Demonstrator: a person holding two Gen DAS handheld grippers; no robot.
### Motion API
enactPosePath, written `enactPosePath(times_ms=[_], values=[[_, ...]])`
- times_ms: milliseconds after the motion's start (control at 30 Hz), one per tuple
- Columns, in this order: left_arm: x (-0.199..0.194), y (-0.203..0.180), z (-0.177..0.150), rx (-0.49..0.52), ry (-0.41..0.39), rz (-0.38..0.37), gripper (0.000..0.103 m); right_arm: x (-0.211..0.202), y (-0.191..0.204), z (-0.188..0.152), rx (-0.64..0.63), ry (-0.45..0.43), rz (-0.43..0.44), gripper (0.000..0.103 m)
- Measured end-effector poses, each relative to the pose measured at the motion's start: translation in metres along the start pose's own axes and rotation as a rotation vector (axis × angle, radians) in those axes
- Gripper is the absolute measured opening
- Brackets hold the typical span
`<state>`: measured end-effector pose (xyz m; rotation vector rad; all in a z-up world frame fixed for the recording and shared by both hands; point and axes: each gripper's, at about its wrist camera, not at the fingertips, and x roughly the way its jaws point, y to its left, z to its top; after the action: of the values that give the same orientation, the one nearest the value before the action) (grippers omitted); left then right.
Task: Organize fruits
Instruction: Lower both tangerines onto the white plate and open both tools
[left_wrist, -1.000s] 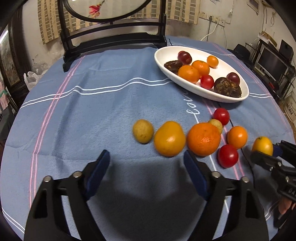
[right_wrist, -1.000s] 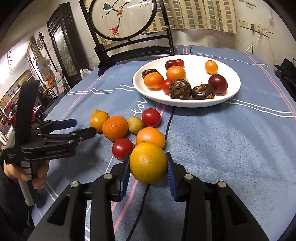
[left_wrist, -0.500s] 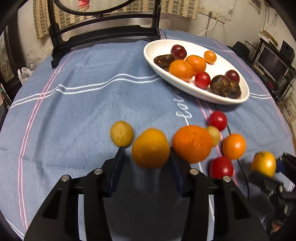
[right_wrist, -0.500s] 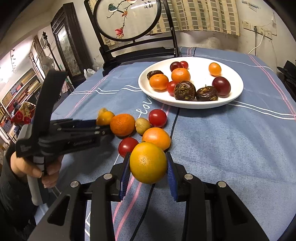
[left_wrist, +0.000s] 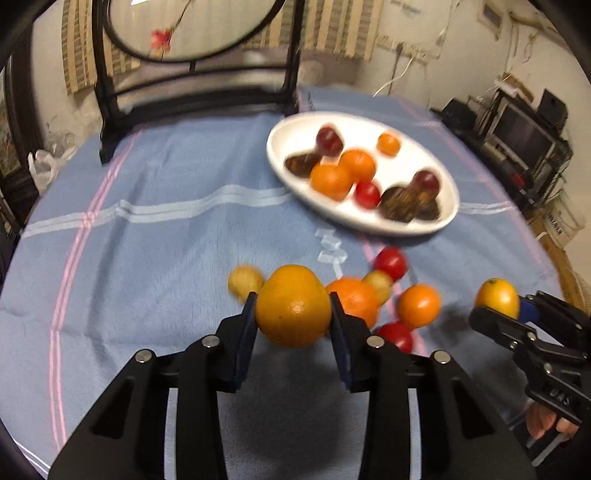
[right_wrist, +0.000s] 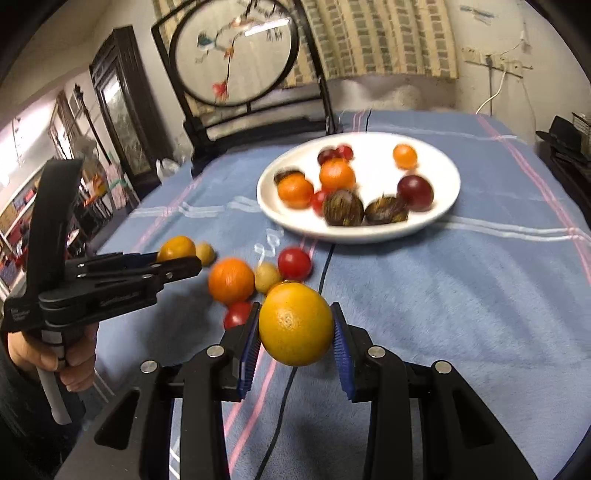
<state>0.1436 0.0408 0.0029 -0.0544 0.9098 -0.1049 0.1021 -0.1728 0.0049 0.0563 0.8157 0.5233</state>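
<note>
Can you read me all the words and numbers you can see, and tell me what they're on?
White writing on the blue tablecloth: too blurred to read.
Raised letters on the right claw's body: maybe "UAS", not sure.
Writing on the left claw's body: too small to read.
Black marks on the round picture: unreadable.
No numbers anywhere.

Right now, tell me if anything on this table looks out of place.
Nothing is damaged or spilled. Six fruits lie loose on the blue tablecloth, short of the white plate. Each gripper holds an orange off the cloth: left, right.
</note>
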Motion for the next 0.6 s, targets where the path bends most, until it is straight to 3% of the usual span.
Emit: enactPosePath(times_ms=[267,600], values=[[0.005,-0.018,0.056,-0.003,-0.068,-0.049,0.036,0.001,-0.004,0.056,-0.112,-0.072,-0.090,0.036],[0.079,-0.047,0.112,-0.029,0.006,-0.060,0.036,0.076,-0.042,0.103,-0.092,-0.034,-0.166,0.037]])
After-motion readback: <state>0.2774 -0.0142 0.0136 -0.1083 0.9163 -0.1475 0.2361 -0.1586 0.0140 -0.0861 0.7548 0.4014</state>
